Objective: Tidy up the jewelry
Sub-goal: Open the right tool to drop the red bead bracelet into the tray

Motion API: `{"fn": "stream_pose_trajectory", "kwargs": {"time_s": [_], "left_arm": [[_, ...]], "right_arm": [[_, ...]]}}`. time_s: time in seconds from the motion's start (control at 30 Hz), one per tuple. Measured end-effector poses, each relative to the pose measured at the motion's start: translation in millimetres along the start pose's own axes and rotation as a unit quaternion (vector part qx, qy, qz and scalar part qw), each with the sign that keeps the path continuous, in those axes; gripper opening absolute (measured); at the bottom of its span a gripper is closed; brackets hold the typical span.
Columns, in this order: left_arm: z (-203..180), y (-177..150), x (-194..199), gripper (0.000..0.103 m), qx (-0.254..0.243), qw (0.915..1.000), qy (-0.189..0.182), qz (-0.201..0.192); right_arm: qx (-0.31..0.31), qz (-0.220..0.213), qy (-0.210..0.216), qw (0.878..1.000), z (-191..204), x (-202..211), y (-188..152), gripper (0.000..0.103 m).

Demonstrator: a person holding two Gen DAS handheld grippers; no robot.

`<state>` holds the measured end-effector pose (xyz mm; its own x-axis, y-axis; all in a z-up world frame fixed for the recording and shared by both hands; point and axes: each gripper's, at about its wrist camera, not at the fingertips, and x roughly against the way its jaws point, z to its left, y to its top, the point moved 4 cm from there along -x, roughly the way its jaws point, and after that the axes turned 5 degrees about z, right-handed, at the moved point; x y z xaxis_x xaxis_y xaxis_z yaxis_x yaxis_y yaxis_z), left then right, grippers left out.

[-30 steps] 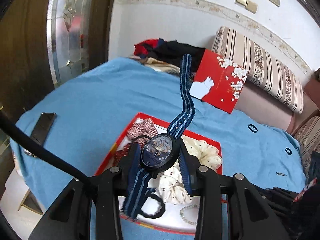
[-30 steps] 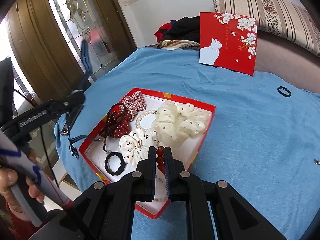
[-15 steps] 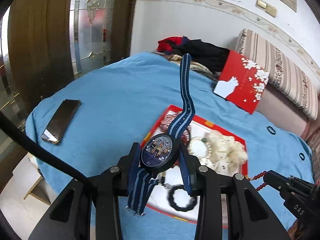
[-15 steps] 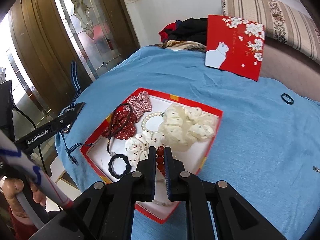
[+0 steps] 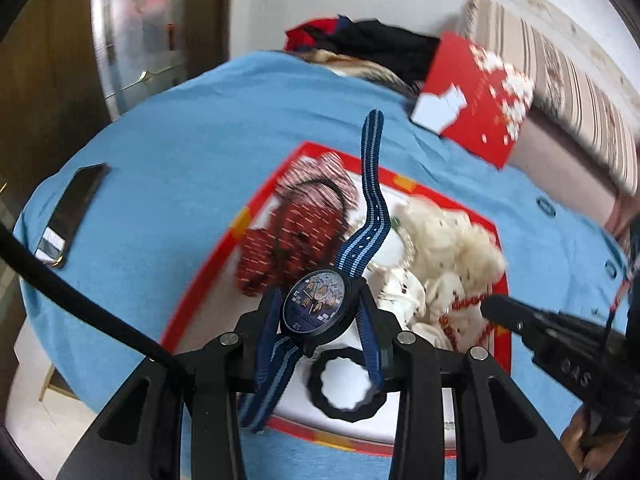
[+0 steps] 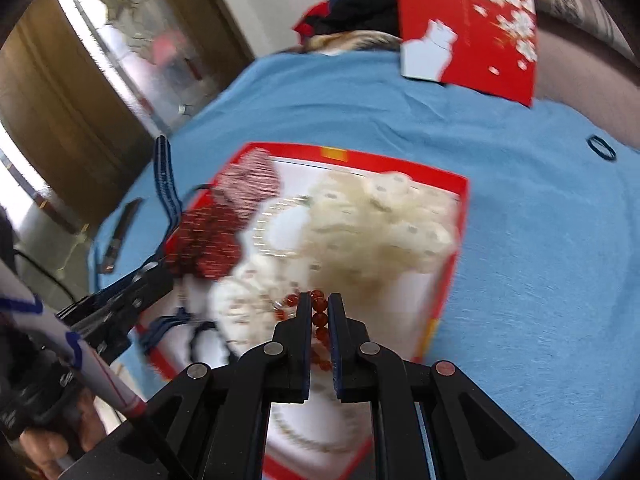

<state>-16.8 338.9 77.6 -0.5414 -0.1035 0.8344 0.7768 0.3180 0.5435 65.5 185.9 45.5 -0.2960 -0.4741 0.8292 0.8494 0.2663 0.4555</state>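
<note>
While both views are smeared by motion blur, a wristwatch (image 5: 318, 306) with a dark round face is seen clamped between the fingers of the left gripper (image 5: 320, 312), its blue striped strap (image 5: 372, 184) rising upright above the case and the other end hanging down between the fingers. A string of red beads (image 6: 320, 314) is pinched between the nearly closed fingers of the right gripper (image 6: 320, 308), with the loose part of the string trailing over the white scrunchie below. Both grippers are held above a red-rimmed tray (image 5: 236, 228) with a white floor, which is laid on a blue cloth (image 5: 180, 152). Inside the tray, a cream dotted scrunchie (image 6: 380, 224), a dark red scrunchie (image 5: 288, 248), a red-and-white checked scrunchie (image 6: 248, 180), a pearl bracelet (image 6: 272, 224) and a black wavy hair ring (image 5: 346, 388) are seen. A second pale bead strand (image 6: 316, 440) is lying near the tray's front edge, beneath the right gripper. On the cloth, a dark phone (image 5: 72, 212) is lying well apart to the left of the tray, and a small black hair tie (image 6: 602, 148) well apart to the right. A red lid with a white cat (image 6: 468, 28) is propped against the striped cushion (image 5: 560, 92) behind
</note>
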Motion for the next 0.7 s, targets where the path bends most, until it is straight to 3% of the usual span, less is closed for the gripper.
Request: {"fn": "stream_pose_trajectory", "kwargs": {"time_s": [0.33,0.7], "left_arm": [[-19,-4,-31,0.037,-0.019,0.9987,0.033,0.033],[-19,-5,-37,0.037,-0.017,0.9984,0.038,0.039]], "right_arm": [[0.005,-0.002,-0.047,0.999,-21,-7,2,0.009],[0.013,-0.004,-0.057,0.998,-20,-8,-2,0.009]]}}
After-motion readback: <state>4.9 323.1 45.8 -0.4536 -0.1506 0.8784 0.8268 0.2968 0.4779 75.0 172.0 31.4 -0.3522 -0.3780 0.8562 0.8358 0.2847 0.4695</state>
